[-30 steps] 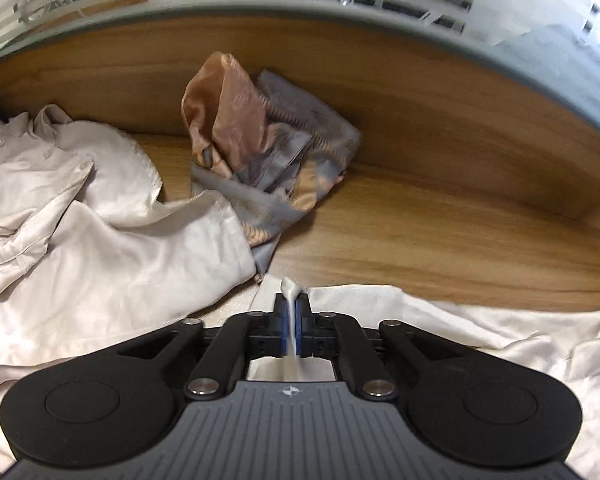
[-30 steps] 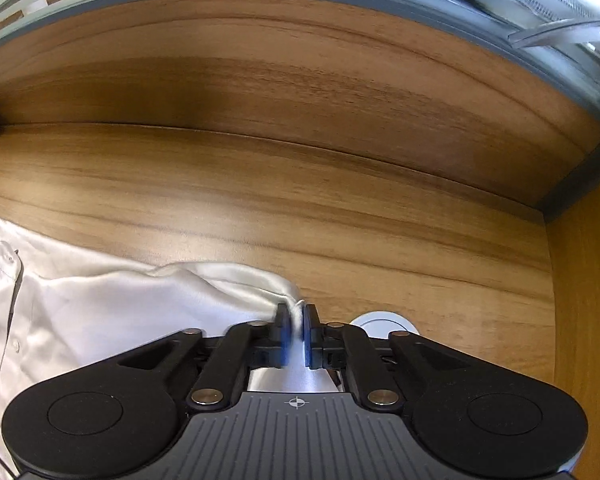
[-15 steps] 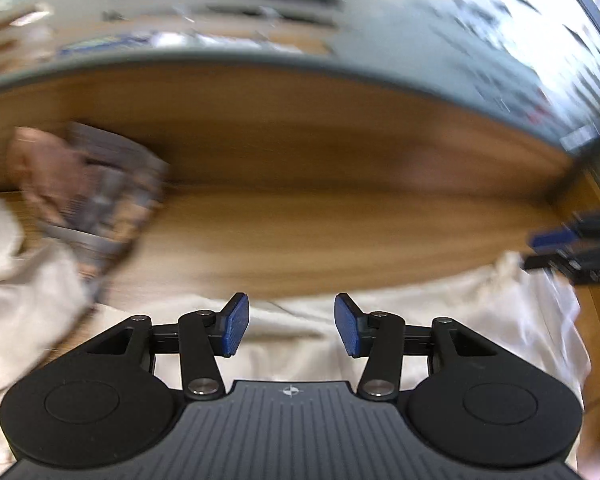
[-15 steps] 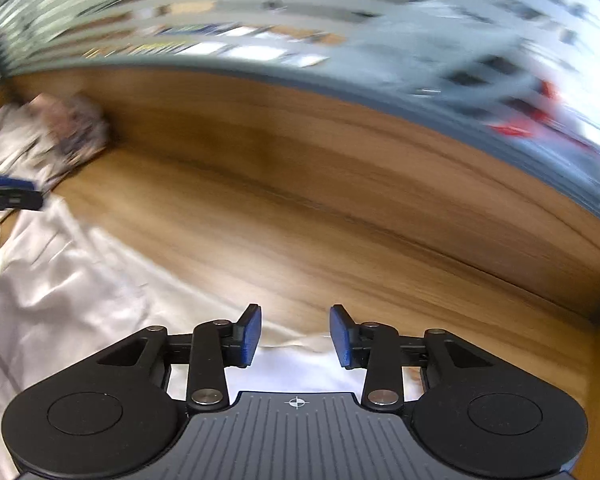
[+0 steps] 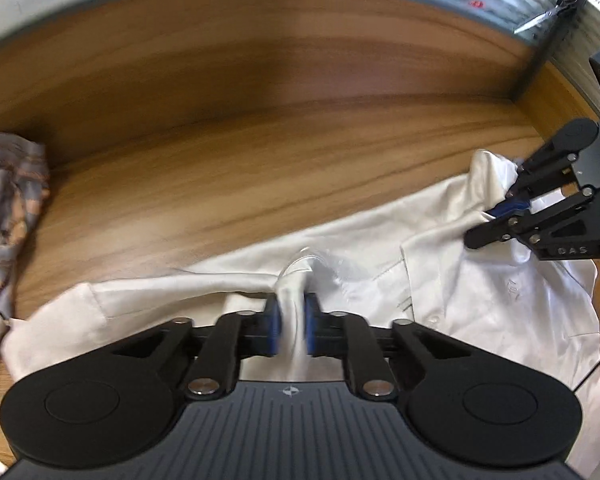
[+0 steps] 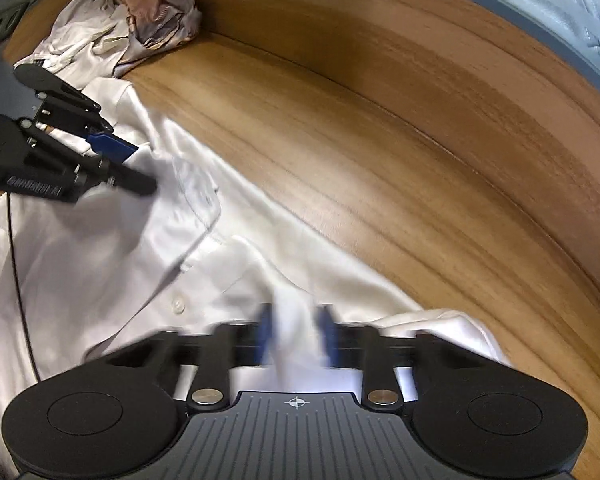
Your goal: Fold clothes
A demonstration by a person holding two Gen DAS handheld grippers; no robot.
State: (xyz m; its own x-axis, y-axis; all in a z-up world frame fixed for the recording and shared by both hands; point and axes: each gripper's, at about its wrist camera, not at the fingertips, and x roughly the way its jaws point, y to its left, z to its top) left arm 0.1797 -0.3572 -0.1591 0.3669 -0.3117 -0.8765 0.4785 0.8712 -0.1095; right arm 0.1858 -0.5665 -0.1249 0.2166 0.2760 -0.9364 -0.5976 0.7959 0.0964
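Pinching a bunched ridge of the white satin button-up shirt (image 5: 480, 280) between its blue pads, the left gripper (image 5: 291, 322) has its jaws drawn nearly together, only the cloth filling the narrow gap. The right gripper (image 6: 295, 334) is blurred, its blue pads a little apart with a fold of the same shirt between them; whether it truly clamps the fabric cannot be told. Both grippers sit low over the shirt, which lies spread on the wooden tabletop (image 5: 260, 152). A crumpled brown and grey patterned cloth (image 6: 160, 12) and a cream garment (image 6: 80, 36) lie at the far corner.
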